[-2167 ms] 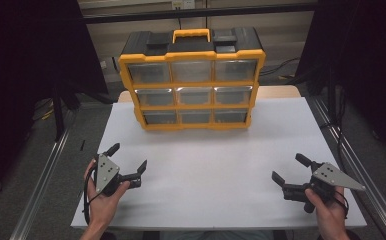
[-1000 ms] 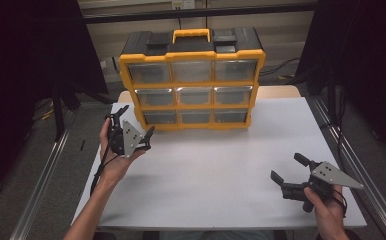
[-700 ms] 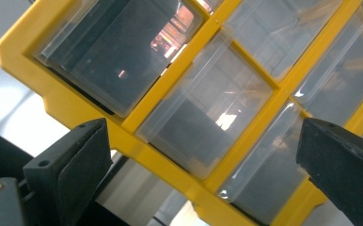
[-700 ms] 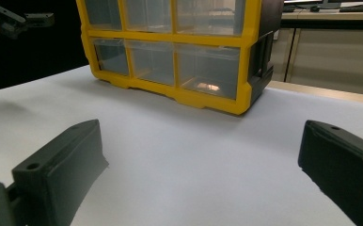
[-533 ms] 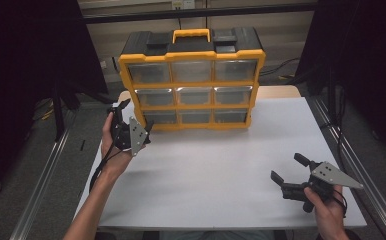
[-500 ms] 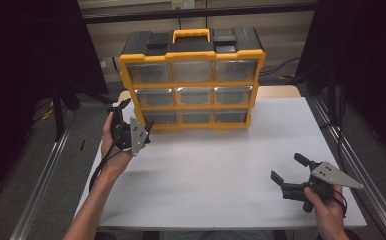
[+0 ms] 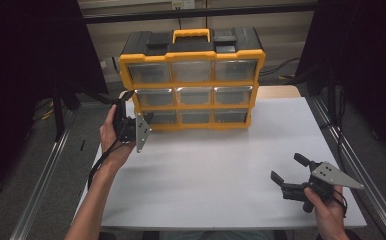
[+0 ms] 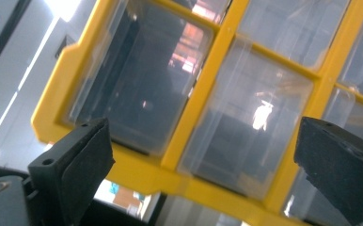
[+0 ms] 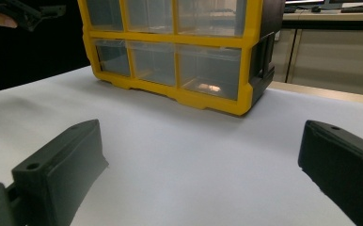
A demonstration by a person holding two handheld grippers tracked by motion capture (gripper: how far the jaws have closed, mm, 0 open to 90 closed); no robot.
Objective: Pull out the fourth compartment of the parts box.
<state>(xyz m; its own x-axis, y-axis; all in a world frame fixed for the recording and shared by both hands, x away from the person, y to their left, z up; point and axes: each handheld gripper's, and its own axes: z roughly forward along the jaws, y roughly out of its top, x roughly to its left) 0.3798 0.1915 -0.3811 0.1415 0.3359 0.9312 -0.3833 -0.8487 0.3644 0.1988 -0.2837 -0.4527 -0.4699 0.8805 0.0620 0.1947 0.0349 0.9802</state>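
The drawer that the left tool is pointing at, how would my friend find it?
Find the yellow and black drawer cabinet at the back of the white table. The bottom-left drawer sits in its lowest row of three clear drawers, right beside the open left tool.

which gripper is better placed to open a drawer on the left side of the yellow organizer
Left. The left gripper is open right at the organizer's lower left drawers. The right gripper is open too, near the table's front right edge, well away.
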